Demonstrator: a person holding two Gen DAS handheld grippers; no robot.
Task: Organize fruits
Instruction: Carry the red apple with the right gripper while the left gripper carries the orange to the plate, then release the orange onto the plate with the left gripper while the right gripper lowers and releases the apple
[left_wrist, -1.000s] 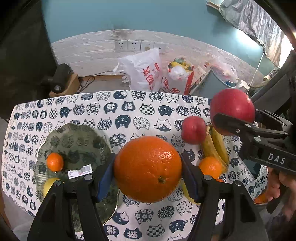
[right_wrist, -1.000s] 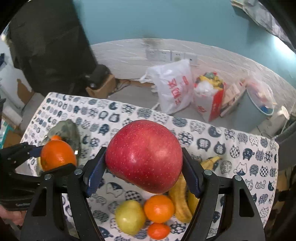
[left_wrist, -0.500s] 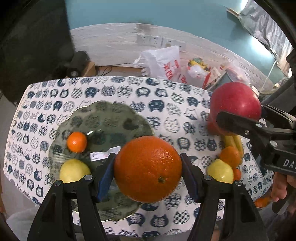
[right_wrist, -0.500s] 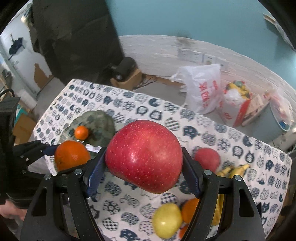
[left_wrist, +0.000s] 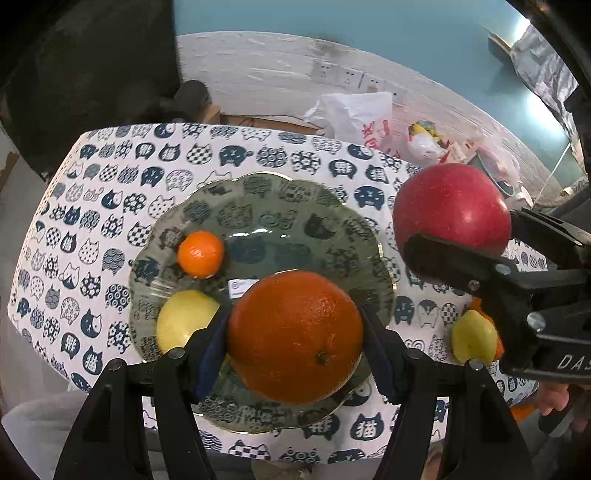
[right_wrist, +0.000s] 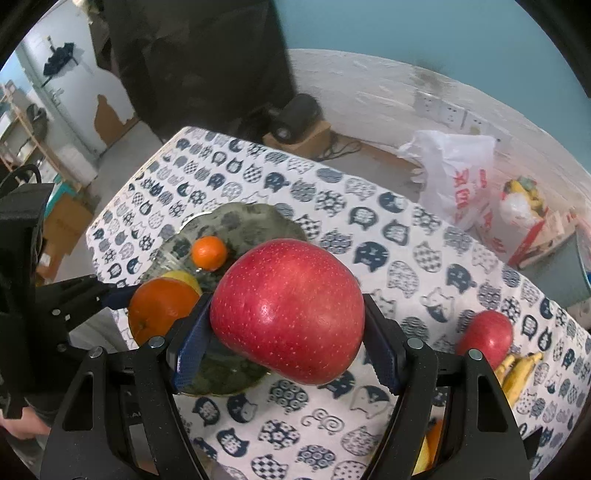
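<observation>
My left gripper (left_wrist: 295, 338) is shut on a large orange (left_wrist: 295, 336) and hangs over the near part of a smoky glass plate (left_wrist: 295, 206). A small tangerine (left_wrist: 200, 254) and a yellow lemon (left_wrist: 184, 319) lie on the plate's left side. My right gripper (right_wrist: 288, 314) is shut on a big red apple (right_wrist: 288, 310); in the left wrist view that apple (left_wrist: 452, 206) hovers past the plate's right rim. In the right wrist view the plate (right_wrist: 255, 221) lies to the left, behind the apple.
On the cat-print cloth (left_wrist: 122, 192), right of the plate, lie a second lemon (left_wrist: 472, 336), another red apple (right_wrist: 485, 334) and bananas (right_wrist: 517, 373). Plastic bags (right_wrist: 454, 177) and boxes sit on the floor beyond the table's far edge.
Both grippers have travelled left across the table with their fruit. The plate has come from the left of the left wrist view to its centre, under the orange; the apple now hangs near its right rim.
</observation>
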